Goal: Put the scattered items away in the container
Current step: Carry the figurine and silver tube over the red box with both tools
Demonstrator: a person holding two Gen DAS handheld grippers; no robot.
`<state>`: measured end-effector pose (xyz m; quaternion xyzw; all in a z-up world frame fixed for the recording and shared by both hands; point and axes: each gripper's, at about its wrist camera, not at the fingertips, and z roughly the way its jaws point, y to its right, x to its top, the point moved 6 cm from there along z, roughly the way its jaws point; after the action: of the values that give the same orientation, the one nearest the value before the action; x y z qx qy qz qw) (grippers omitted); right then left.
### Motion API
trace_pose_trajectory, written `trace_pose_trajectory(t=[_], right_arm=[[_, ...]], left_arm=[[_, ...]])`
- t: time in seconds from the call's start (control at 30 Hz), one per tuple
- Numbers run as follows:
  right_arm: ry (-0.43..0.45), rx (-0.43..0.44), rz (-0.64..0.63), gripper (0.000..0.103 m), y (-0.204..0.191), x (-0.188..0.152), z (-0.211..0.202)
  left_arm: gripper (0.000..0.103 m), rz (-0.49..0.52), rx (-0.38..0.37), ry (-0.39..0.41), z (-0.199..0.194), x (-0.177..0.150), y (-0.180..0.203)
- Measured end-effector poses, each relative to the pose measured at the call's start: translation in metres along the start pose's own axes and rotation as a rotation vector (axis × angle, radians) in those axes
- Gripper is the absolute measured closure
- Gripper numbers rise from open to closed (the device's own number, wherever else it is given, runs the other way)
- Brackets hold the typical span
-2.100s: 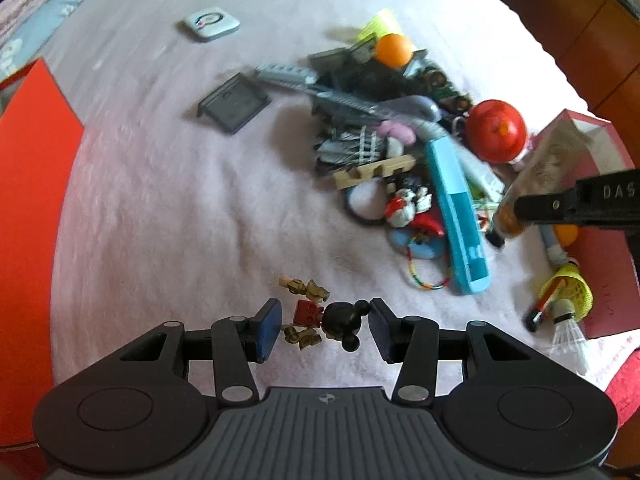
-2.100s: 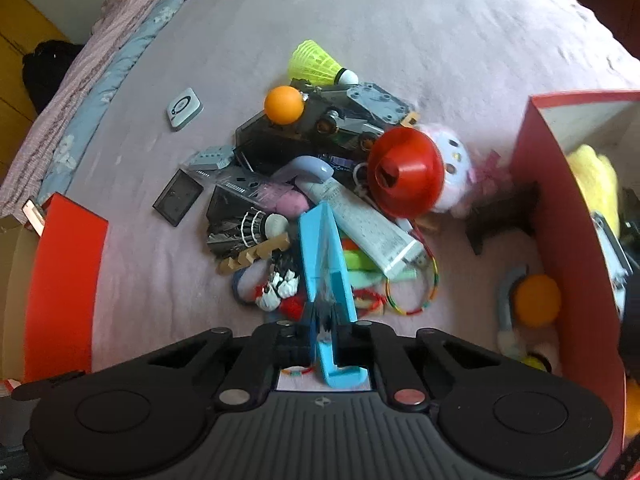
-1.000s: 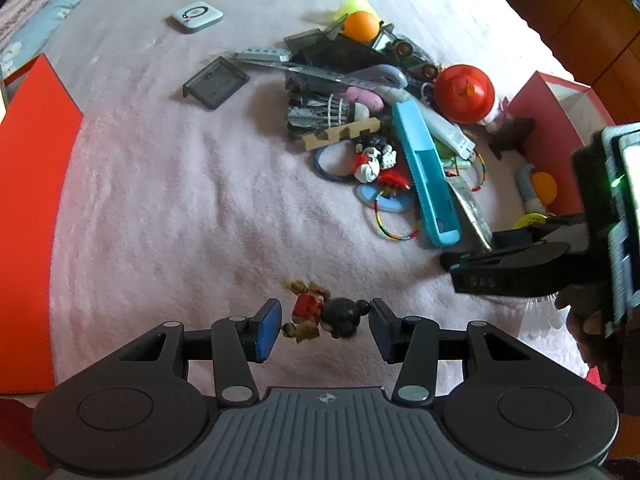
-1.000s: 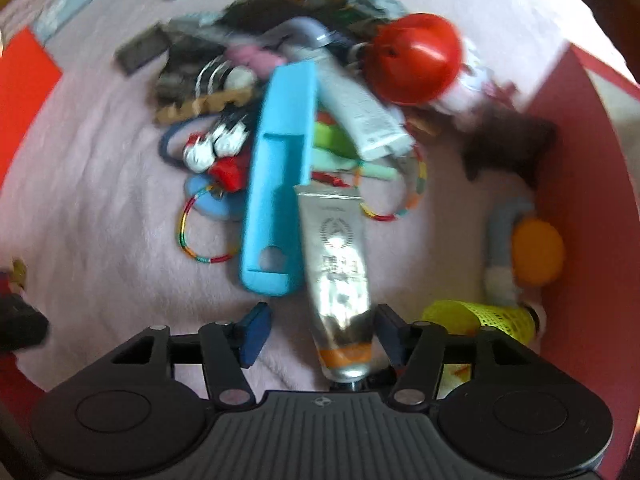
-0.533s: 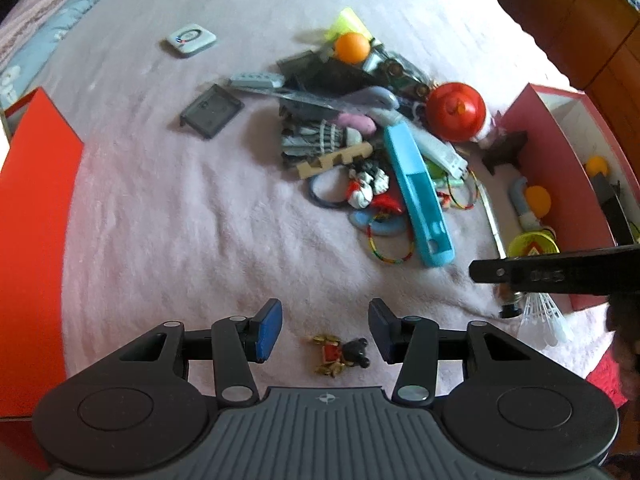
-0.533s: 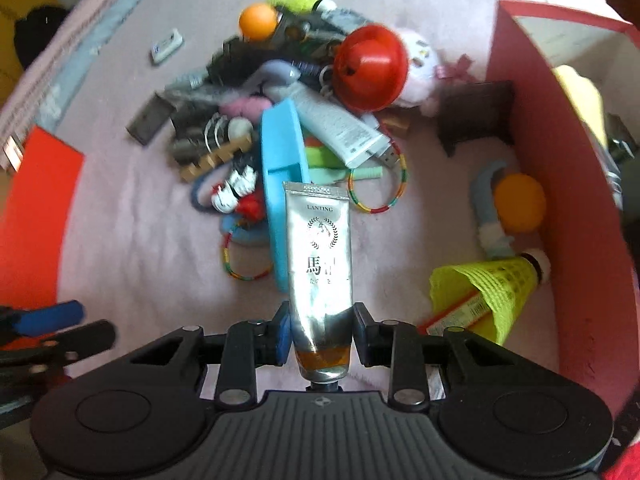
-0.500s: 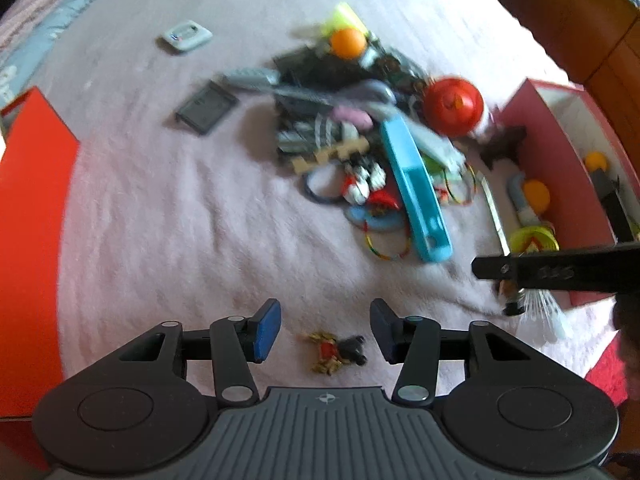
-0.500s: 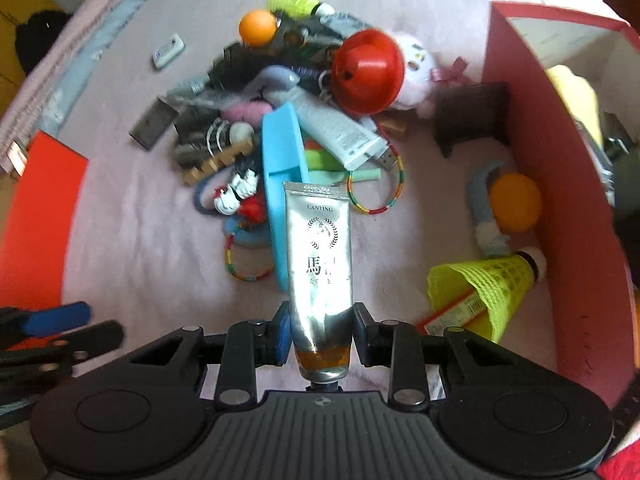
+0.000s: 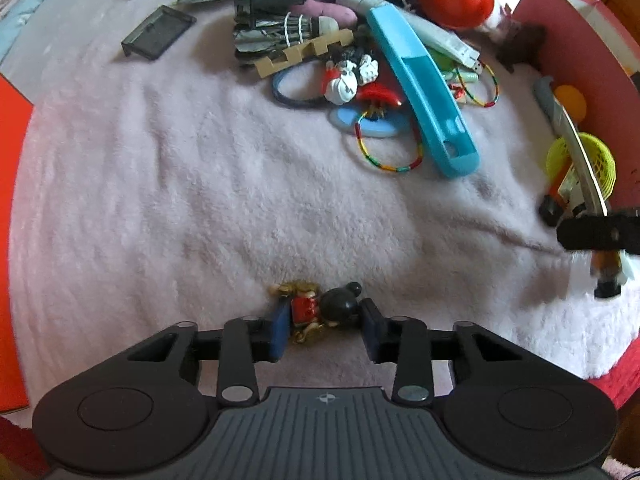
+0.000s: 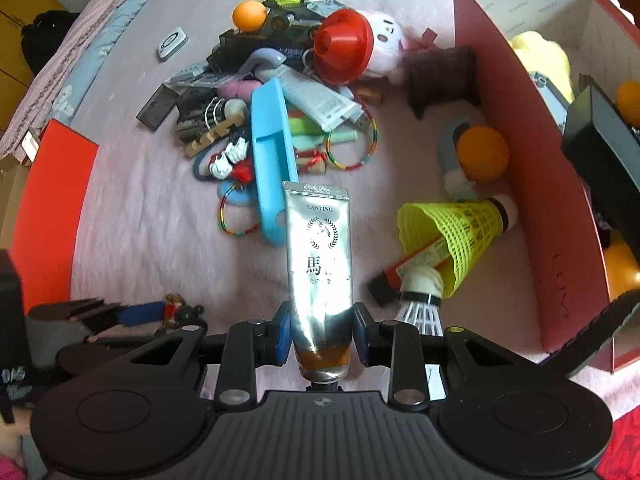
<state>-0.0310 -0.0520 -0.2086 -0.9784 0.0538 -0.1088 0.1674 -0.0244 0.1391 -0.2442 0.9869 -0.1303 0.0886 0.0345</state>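
Observation:
My right gripper [image 10: 322, 332] is shut on a silver tube [image 10: 320, 256] and holds it above the pink blanket, left of the red box [image 10: 532, 184]. My left gripper [image 9: 324, 330] is open and low over the blanket, its jaws either side of a small figure with a red body and black head [image 9: 320, 310]. The left pad looks to touch the figure. The figure [image 10: 180, 310] and left gripper also show in the right wrist view. The right gripper and tube [image 9: 580, 168] show at the right edge of the left wrist view.
A heap of items lies beyond: blue case [image 9: 420, 92], red cone [image 10: 344, 50], rings [image 9: 388, 144], orange balls [image 10: 480, 154], yellow shuttlecocks [image 10: 452, 236], white shuttlecock [image 10: 420, 300]. The red box holds a black box [image 10: 600, 152] and yellow toy. A red lid [image 10: 48, 208] lies left.
My left gripper dropped low and forward so the small figure now sits between its jaws. My right gripper, shut on the silver tube, lifted slightly and shifted a little right.

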Motion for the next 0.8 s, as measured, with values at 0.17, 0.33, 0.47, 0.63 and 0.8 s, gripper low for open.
trace_pose_trajectory(t=[0.17, 0.33, 0.47, 0.63, 0.8], right_arm=[[0.003, 0.025, -0.013, 0.070, -0.003, -0.002, -0.008], [0.018, 0.060, -0.032, 0.070, -0.007, 0.002, -0.025], [0.046, 0.083, -0.036, 0.070, -0.005, 0.009, -0.046], [0.094, 0.095, -0.039, 0.070, 0.011, 0.017, -0.080], [0.141, 0.082, -0.005, 0.070, 0.043, 0.022, -0.114]], left_arm=[[0.066, -0.014, -0.020, 0.040, -0.025, 0.001, 0.005], [0.066, -0.039, -0.031, 0.069, -0.058, 0.002, 0.012], [0.066, -0.034, -0.030, 0.097, -0.083, 0.014, 0.027], [0.066, -0.002, -0.050, 0.161, -0.112, 0.045, 0.059], [0.066, 0.072, -0.081, 0.233, -0.139, 0.078, 0.102]])
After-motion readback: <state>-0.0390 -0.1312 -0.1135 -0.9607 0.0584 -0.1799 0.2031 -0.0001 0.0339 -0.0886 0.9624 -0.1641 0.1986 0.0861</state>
